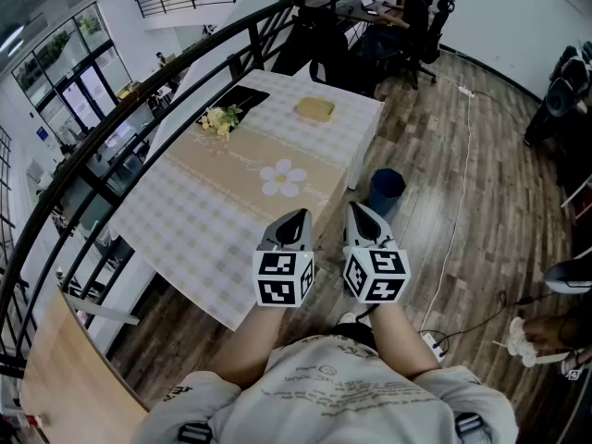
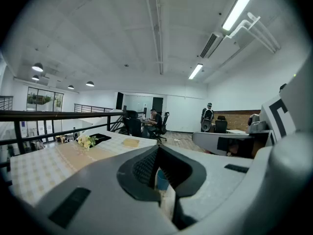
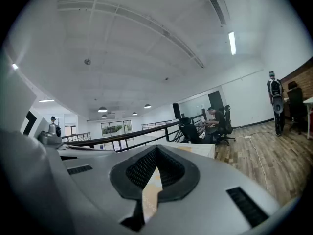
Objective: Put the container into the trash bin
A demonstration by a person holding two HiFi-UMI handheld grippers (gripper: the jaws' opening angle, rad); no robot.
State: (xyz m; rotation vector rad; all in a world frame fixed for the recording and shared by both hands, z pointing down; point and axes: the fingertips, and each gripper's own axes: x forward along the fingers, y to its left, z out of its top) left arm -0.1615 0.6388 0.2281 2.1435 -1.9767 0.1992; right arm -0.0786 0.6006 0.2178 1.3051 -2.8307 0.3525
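Head view: the flat tan container lies at the far end of the checked-cloth surface. The round blue trash bin stands on plank floor beside its edge. Left tongs and right tongs hover near, both clenched and empty.
Left gripper view: only a sliver of bin shows.
Right gripper view: the tongs mask most of the surface.

Container: a shallow, tan, squarish tray with rounded corners, which we see lying flat with its open side up.
Container's place: toward the far end of the checked surface, close to its right-hand edge and apart from everything else on the cloth.
Trash bin: dark blue and round, standing upright with its mouth open.
Trash bin's place: on the wooden floor, just beside the surface's right-hand edge, and by our reading well apart from the container.
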